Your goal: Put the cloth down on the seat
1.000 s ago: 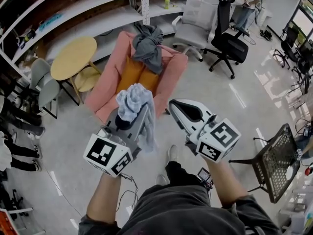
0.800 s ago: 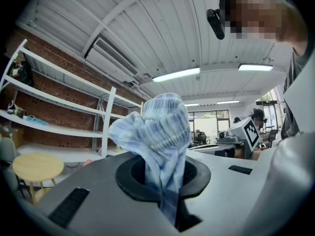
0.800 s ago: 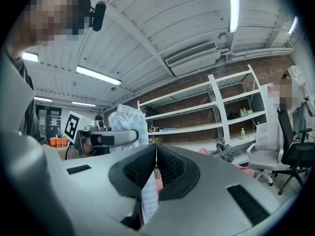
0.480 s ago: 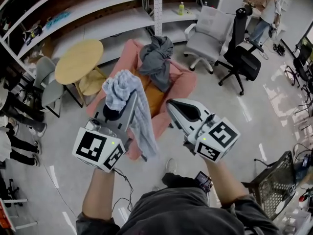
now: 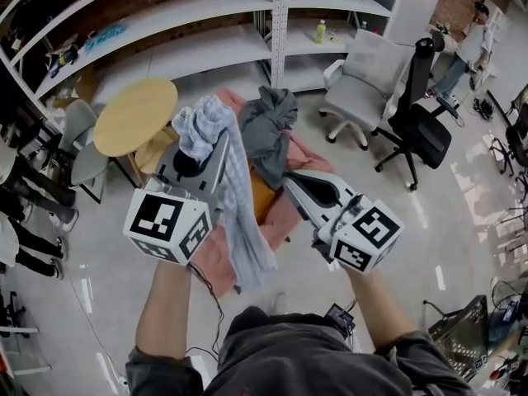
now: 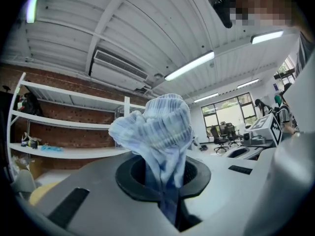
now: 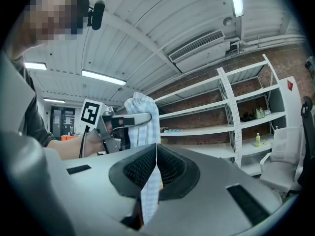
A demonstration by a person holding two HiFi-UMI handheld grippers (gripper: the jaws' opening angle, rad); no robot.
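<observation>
Shelving (image 5: 206, 7) backs a pink armchair (image 5: 216, 258), above which the left gripper (image 5: 221, 151) holds the pale blue cloth (image 5: 241, 221) clamped in its jaws (right gripper (image 5: 293, 184) closed on nothing), so the carry looks nearly done: next, probably lower onto the seat (image 5: 261, 203) and release.

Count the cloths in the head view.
2: a pale blue cloth gripped in the left claw, a grey cloth draped on the pink seat. Others may be hidden.
</observation>
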